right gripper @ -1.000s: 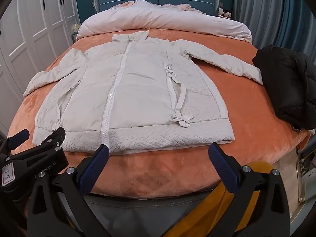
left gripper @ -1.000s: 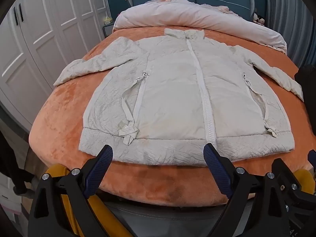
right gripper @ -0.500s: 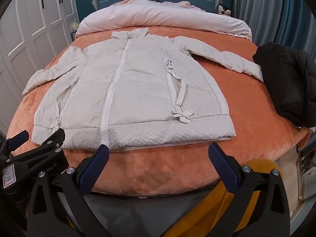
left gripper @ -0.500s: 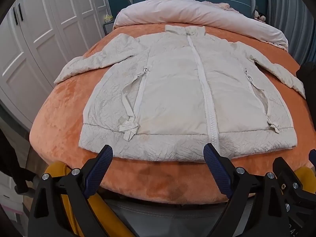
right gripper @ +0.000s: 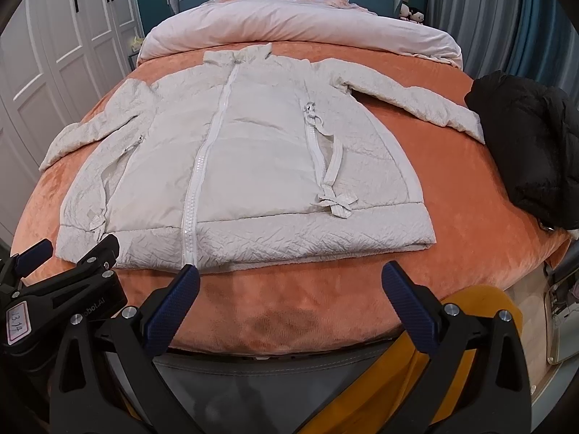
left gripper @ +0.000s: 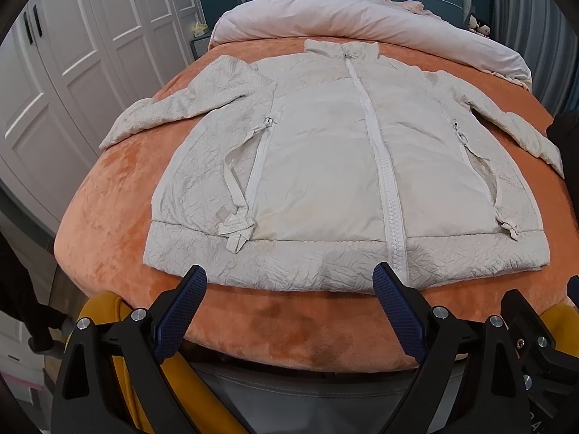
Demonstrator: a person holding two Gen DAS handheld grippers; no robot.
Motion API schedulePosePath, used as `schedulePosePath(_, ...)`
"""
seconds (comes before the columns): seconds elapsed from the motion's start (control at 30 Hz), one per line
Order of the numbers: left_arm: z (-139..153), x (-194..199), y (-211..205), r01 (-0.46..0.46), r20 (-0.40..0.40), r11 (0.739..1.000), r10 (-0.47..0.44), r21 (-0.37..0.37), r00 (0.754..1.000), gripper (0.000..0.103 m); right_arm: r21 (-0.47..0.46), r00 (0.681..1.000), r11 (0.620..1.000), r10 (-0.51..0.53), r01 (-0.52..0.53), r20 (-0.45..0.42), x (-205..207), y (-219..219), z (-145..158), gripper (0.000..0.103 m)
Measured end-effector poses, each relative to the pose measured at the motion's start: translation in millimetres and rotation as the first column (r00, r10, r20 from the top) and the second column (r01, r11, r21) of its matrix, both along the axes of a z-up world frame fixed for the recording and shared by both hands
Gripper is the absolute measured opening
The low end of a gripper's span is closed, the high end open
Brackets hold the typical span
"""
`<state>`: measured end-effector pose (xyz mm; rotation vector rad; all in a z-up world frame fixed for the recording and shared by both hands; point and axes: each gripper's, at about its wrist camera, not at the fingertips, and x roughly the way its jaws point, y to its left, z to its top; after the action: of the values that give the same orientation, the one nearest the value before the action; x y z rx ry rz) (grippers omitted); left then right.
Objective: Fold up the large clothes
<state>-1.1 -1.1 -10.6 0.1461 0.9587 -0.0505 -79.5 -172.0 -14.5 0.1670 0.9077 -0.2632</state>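
Note:
A cream zip-up jacket point(left gripper: 325, 166) point(right gripper: 253, 166) lies flat and face up on the orange bedspread point(left gripper: 108, 195) point(right gripper: 470, 253), collar at the far end, both sleeves spread outward, hem toward me. My left gripper point(left gripper: 289, 285) hovers open just short of the hem, near the zip's lower end. My right gripper point(right gripper: 289, 282) is also open, in front of the hem to the right of the zip. Nothing is between either pair of blue fingers. The left gripper's body point(right gripper: 65, 289) shows at the lower left of the right wrist view.
A black puffy garment point(right gripper: 524, 144) lies on the bed's right side beside the jacket's right sleeve. A pink duvet point(right gripper: 300, 25) is bunched at the blue headboard. White wardrobe doors point(left gripper: 72, 54) line the left wall. Curtains point(right gripper: 488, 11) hang at the right.
Both grippers have moved forward toward the bed and a little higher, so the jacket's hem now lies close to the fingertips. The jacket has not moved.

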Motion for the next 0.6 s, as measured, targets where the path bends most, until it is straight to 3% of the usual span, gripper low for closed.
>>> schedulePosePath(0.6,-3.8,-0.5,2.8,-0.002,0.001,1.0,0.002,0.006,1.0,0.091,0.006,1.0,1.0,-0.001,0.001,-0.008,0.2,0.3,-3.6,0.098)
